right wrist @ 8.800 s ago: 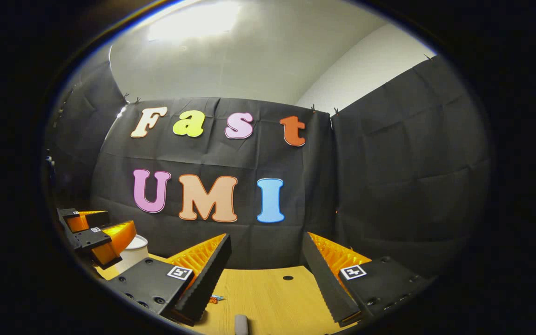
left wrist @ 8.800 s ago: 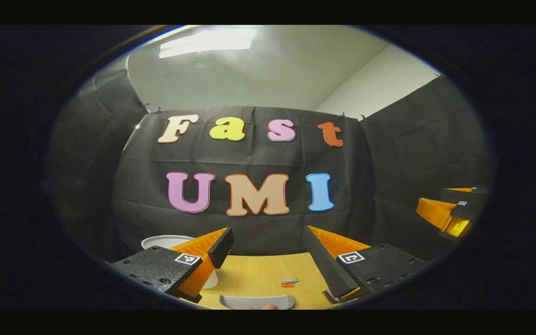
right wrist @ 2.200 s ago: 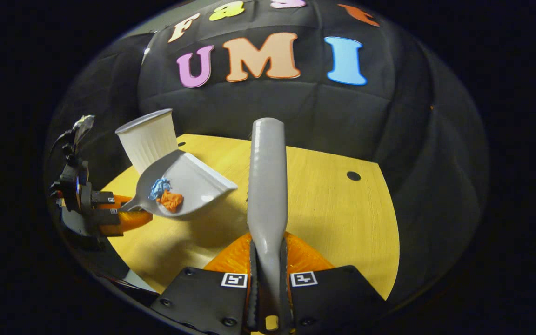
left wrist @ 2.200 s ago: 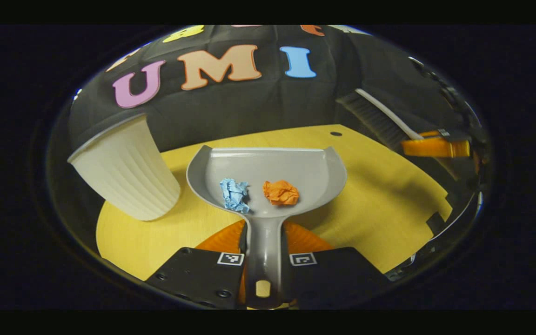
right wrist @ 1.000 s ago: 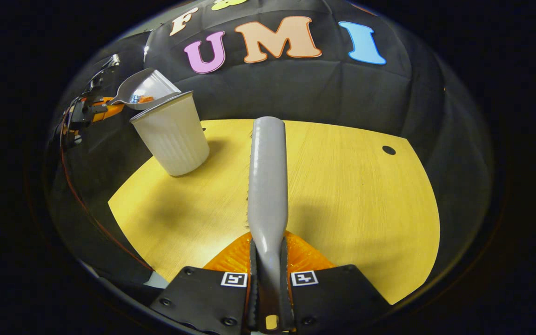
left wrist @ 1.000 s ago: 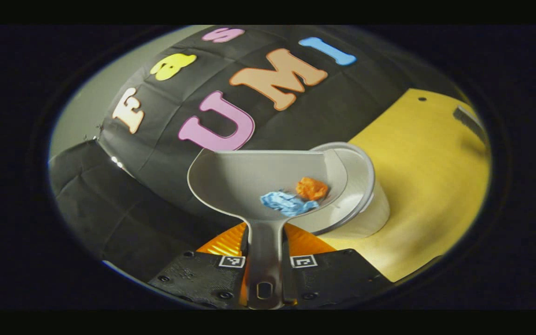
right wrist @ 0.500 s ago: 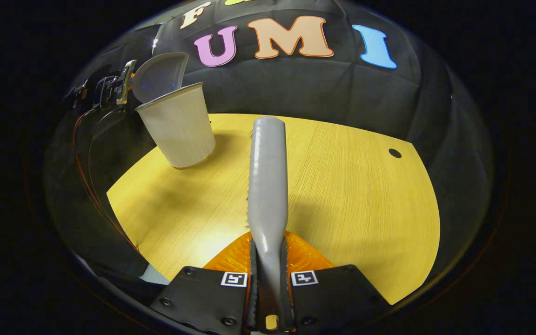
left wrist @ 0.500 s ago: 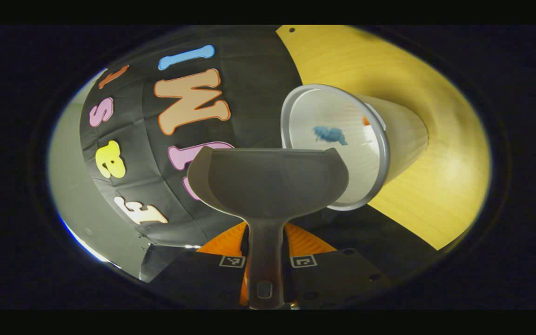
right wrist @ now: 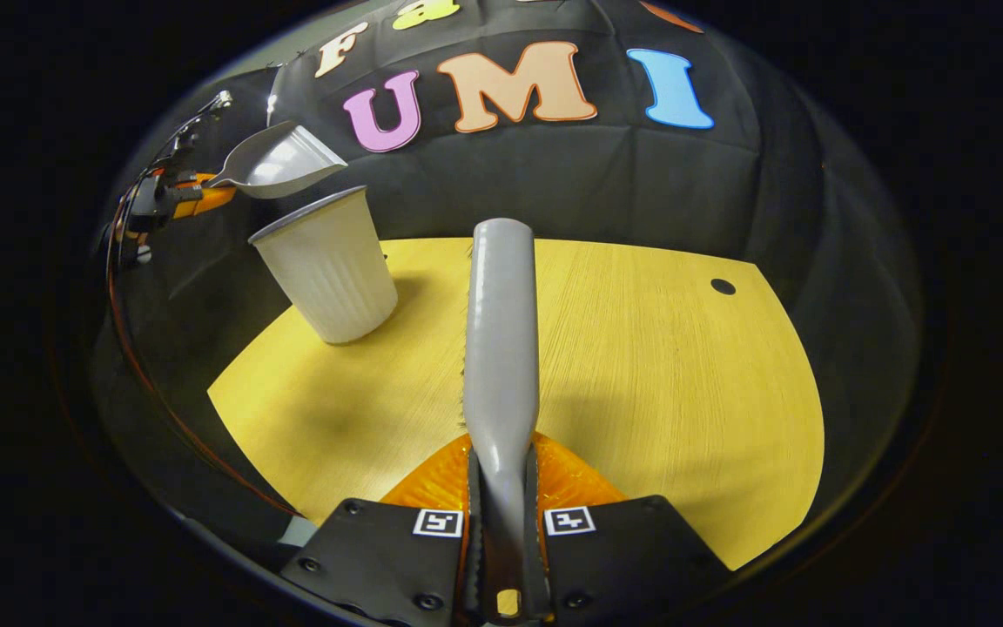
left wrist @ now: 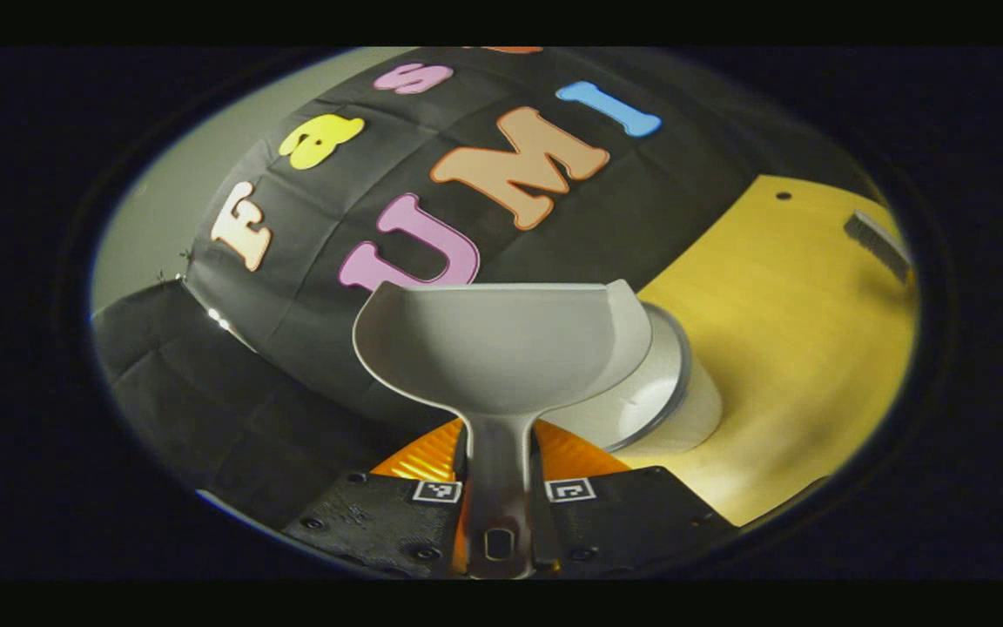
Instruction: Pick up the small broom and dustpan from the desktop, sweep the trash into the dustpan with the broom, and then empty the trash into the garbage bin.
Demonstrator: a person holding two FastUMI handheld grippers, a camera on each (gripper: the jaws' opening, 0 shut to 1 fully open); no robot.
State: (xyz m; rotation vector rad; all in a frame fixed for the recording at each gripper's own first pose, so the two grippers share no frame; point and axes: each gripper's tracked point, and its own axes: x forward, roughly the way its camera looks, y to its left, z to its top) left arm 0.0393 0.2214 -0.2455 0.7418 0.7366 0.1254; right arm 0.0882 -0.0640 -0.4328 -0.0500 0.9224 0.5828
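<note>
Over bin (right wrist: 327, 266) at tabletop (right wrist: 641, 348) left-rear corner — dustpan (left wrist: 501, 348) hangs level, pan bare, no trash showing in it; judged emptied. Left gripper (left wrist: 499, 475) fingers clamped on dustpan handle, holding pan above bin mouth so anything loose falls inside. Right gripper (right wrist: 501, 514) fingers pinch broom (right wrist: 501, 348) handle — broom kept raised over mid tabletop, well apart from bin, out of dumping path. Trash itself hidden, presumably in bin.
</note>
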